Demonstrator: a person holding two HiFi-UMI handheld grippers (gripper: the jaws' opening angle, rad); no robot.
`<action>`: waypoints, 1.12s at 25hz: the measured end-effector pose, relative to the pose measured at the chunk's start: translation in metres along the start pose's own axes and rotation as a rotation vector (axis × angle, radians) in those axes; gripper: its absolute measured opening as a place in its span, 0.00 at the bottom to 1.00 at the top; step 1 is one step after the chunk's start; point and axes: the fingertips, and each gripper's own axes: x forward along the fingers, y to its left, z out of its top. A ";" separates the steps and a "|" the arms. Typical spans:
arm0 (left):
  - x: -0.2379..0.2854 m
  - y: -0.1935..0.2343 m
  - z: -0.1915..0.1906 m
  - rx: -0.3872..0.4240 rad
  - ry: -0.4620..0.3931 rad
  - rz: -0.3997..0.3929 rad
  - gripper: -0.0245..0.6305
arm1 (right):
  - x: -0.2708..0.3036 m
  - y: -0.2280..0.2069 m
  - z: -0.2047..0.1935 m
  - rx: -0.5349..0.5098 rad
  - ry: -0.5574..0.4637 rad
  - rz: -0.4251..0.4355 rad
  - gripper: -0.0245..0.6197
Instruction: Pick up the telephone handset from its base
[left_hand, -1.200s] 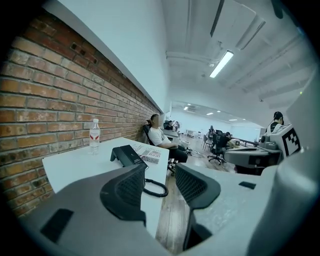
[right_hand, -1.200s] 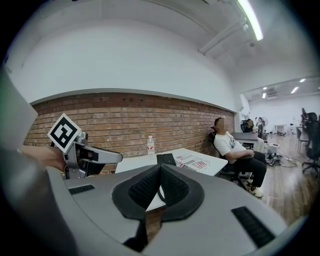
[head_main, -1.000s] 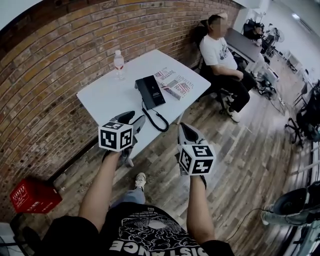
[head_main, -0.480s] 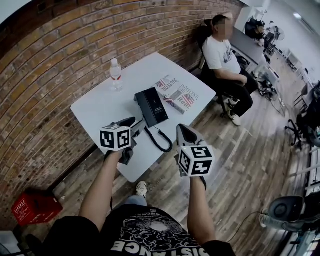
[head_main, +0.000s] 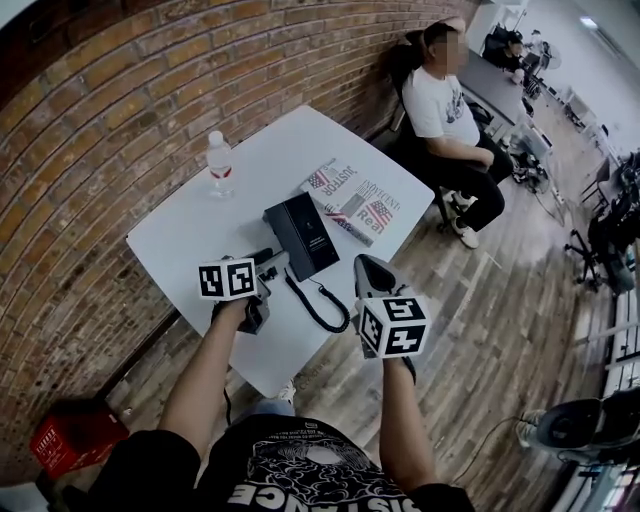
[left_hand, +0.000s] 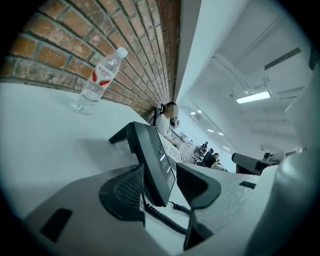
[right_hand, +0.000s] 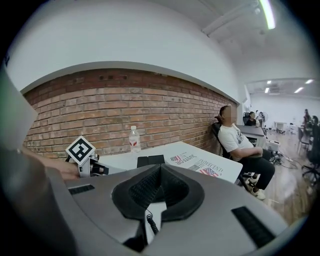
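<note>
A black telephone (head_main: 300, 235) lies on the white table (head_main: 190, 235), its handset resting on the base and its coiled cord (head_main: 316, 306) trailing toward the near edge. My left gripper (head_main: 267, 262) hovers over the table just short of the phone's near left corner. In the left gripper view its jaws stand open (left_hand: 161, 172) with nothing between them, and the telephone (left_hand: 152, 157) is seen a short way ahead through the gap. My right gripper (head_main: 369, 270) hangs off the table's near right edge, beside the cord; its jaws (right_hand: 160, 170) are shut and empty.
A water bottle (head_main: 219, 163) stands at the table's far left by the brick wall. Magazines (head_main: 355, 200) lie right of the phone. A person (head_main: 445, 110) sits at the far right end. A red crate (head_main: 68, 440) is on the floor at left.
Both grippers have come forward toward the table and phone. The left one sank over the tabletop and rolled; the right stays off the edge.
</note>
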 end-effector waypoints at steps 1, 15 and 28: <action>0.004 0.006 0.000 -0.014 0.005 -0.003 0.32 | 0.004 -0.003 0.000 0.001 0.004 -0.005 0.04; 0.044 0.033 0.006 -0.151 0.038 -0.145 0.32 | 0.050 -0.020 -0.003 0.027 0.050 -0.044 0.04; 0.055 0.035 0.007 -0.253 0.064 -0.209 0.19 | 0.054 -0.038 -0.015 0.059 0.067 -0.076 0.04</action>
